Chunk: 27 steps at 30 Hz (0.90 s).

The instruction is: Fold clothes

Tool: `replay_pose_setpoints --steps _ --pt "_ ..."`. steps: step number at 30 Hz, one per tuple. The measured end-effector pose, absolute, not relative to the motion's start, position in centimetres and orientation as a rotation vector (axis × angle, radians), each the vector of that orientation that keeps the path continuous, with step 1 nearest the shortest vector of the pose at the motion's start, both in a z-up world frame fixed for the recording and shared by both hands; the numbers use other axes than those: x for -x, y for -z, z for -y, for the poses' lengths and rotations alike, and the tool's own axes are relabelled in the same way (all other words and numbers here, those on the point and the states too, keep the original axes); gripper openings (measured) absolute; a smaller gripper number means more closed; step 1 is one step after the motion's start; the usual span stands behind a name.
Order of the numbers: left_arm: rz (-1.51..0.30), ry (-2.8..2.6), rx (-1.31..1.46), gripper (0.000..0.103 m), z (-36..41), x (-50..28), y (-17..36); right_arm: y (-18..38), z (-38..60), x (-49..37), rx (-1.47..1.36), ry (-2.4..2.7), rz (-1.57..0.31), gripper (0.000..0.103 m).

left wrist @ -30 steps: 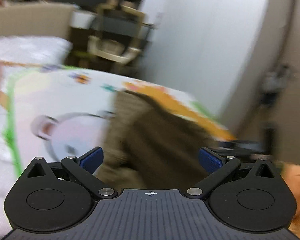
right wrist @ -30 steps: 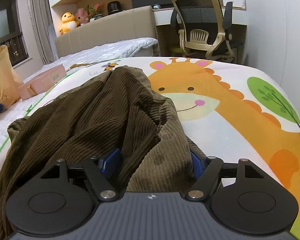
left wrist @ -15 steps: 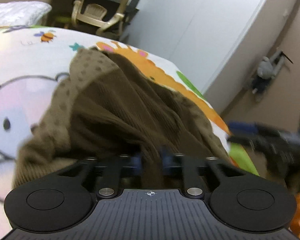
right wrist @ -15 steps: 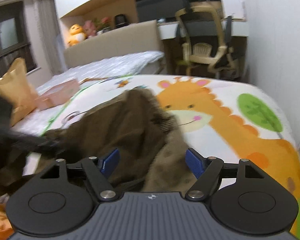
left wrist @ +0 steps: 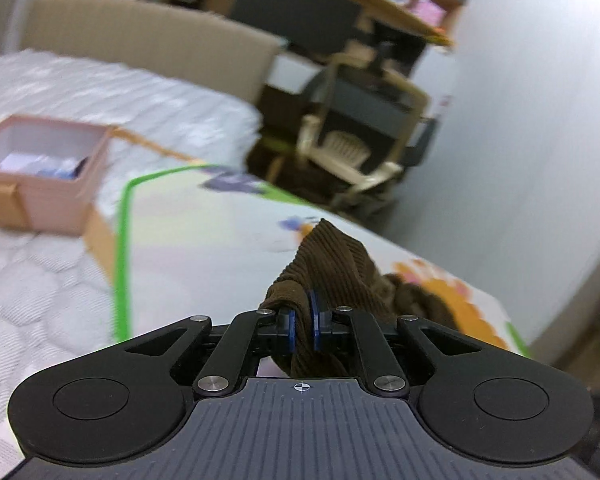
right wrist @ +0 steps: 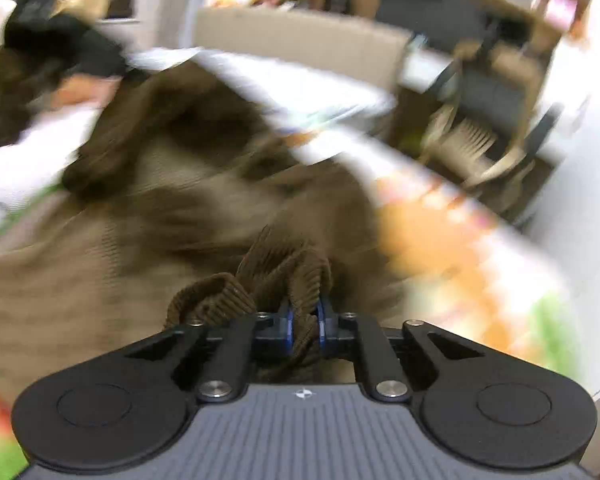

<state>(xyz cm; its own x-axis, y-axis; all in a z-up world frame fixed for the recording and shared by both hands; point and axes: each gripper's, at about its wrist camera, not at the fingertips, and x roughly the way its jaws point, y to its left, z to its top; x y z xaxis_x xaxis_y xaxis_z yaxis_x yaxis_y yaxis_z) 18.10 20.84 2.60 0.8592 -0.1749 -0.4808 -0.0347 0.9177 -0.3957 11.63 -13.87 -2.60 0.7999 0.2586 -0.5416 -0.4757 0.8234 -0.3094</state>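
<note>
A brown corduroy garment (left wrist: 332, 264) lies on a cartoon-print bed sheet (left wrist: 204, 232). My left gripper (left wrist: 302, 326) is shut on a bunched edge of it, and the cloth rises in a peak past the blue pads. My right gripper (right wrist: 304, 322) is shut on another bunched fold of the same garment (right wrist: 204, 200), which spreads out ahead and to the left in the blurred right wrist view. The rest of the garment below the left gripper is hidden.
A pink open box (left wrist: 40, 172) stands on the white quilted mattress (left wrist: 28, 280) at the left. A beige headboard (left wrist: 148, 48) runs along the back. An office chair (left wrist: 356, 136) and desk stand beyond the bed's far edge, beside a white wall (left wrist: 520, 160).
My right gripper went from open over the garment to shut on a fold. My left gripper, open a second ago, stays shut on the cloth and has lifted it, turning towards the headboard.
</note>
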Motion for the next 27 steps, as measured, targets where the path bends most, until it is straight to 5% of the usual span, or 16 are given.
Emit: replay_pose_setpoints --steps 8,16,18,20,27 --pt "-0.57 0.048 0.568 0.009 -25.9 -19.6 0.8 1.7 22.4 -25.1 0.516 0.119 -0.444 0.003" --pt "-0.588 -0.017 0.646 0.009 -27.6 -23.6 1.8 5.2 27.5 -28.2 0.32 0.172 -0.569 0.0" --pt "-0.573 0.04 0.613 0.019 -27.4 -22.5 0.7 4.6 27.2 -26.9 0.277 0.109 -0.559 0.002" --pt "-0.553 0.089 0.559 0.042 -26.9 -21.1 -0.8 3.7 25.8 -26.3 0.241 0.029 -0.558 0.004" --pt "-0.44 0.185 0.419 0.063 -23.3 -19.7 -6.6 0.5 18.0 -26.6 0.075 -0.337 -0.581 0.038"
